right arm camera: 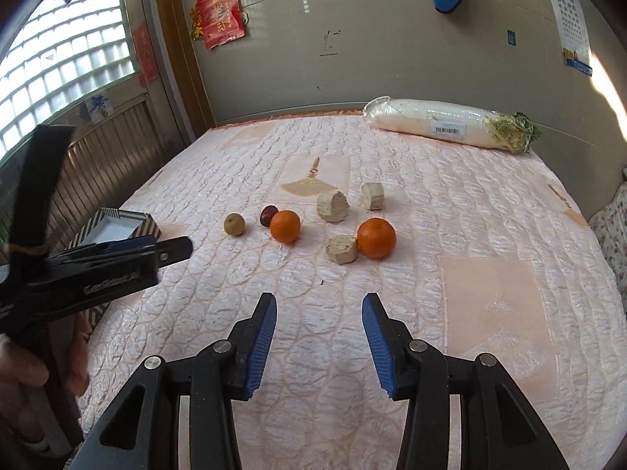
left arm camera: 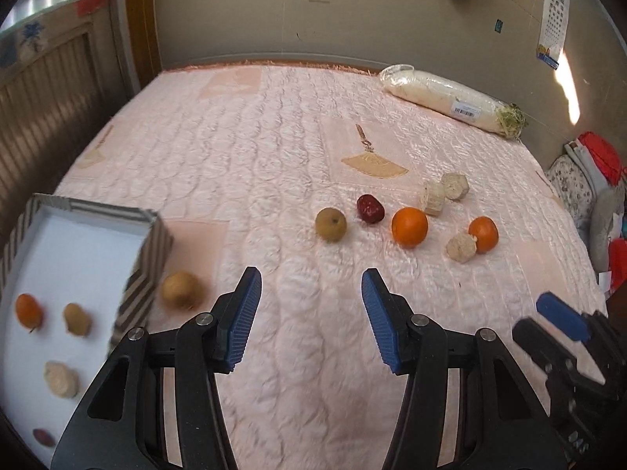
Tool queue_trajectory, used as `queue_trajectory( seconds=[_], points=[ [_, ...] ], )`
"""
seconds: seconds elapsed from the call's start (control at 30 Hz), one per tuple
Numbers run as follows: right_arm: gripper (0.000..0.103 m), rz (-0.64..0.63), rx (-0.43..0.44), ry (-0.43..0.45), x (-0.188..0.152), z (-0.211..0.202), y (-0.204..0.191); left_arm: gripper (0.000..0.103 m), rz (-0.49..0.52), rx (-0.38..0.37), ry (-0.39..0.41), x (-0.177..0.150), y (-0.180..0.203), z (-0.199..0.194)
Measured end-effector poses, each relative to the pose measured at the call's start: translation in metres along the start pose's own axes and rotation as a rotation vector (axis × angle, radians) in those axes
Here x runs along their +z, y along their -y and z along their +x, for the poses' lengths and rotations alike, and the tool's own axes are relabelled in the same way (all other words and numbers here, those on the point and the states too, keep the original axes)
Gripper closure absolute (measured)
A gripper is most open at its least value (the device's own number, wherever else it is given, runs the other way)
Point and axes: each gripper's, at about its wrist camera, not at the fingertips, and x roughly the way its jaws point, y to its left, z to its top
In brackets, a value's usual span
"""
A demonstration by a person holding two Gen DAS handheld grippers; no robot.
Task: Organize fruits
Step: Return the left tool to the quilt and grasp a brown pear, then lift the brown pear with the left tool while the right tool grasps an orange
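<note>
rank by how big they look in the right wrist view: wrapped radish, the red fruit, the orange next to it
1. wrapped radish, largest although farthest
2. orange
3. red fruit, smallest, just behind the orange

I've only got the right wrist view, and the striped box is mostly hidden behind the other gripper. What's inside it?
Observer: The left wrist view looks into the striped box. An orange, a small brown fruit, a pale chunk and a dark red piece lie on its white floor.
Operator: Anything loose near the box that I'm missing?
Observer: Yes, a round brown fruit lies on the bedspread just outside the box's striped wall.
Operator: Is the left gripper carrying something?
Observer: No, the left gripper is open, with nothing between its fingers.
</note>
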Motion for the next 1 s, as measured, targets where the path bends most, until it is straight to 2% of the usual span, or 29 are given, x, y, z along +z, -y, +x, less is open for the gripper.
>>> queue_trajectory(
  seconds=[0.23,0.43,0.47,0.5,0.53,0.67,0.9,1.0],
  points=[
    [0.059,-0.012,0.023,-0.023,0.007,0.018,0.007,0.049,-0.044,0.001,-0.033,0.023,0.001,0.043],
    [0.059,-0.025,0.042,-0.032,0.013,0.029,0.009,0.051,-0.051,-0.015,-0.028,0.029,0.000,0.057],
    [0.059,-0.029,0.046,-0.034,0.015,0.031,0.008,0.055,-0.052,-0.013,-0.018,0.030,-0.001,0.058],
    [0.059,-0.034,0.048,-0.036,0.016,0.033,0.007,0.069,-0.050,-0.015,-0.014,0.031,-0.001,0.059],
    [0.059,-0.040,0.049,-0.038,0.018,0.035,0.006,0.079,-0.047,-0.025,-0.017,0.031,0.000,0.060],
    [0.059,-0.072,0.053,-0.047,0.026,0.044,-0.002,0.079,-0.014,-0.001,-0.013,0.027,0.006,0.057],
    [0.059,-0.138,0.058,-0.078,0.049,0.074,-0.019,0.079,-0.057,0.068,0.001,0.012,-0.006,0.034],
    [0.059,-0.186,0.053,-0.092,0.057,0.093,-0.029,0.079,-0.070,0.075,0.007,0.007,-0.012,0.025]
  ],
)
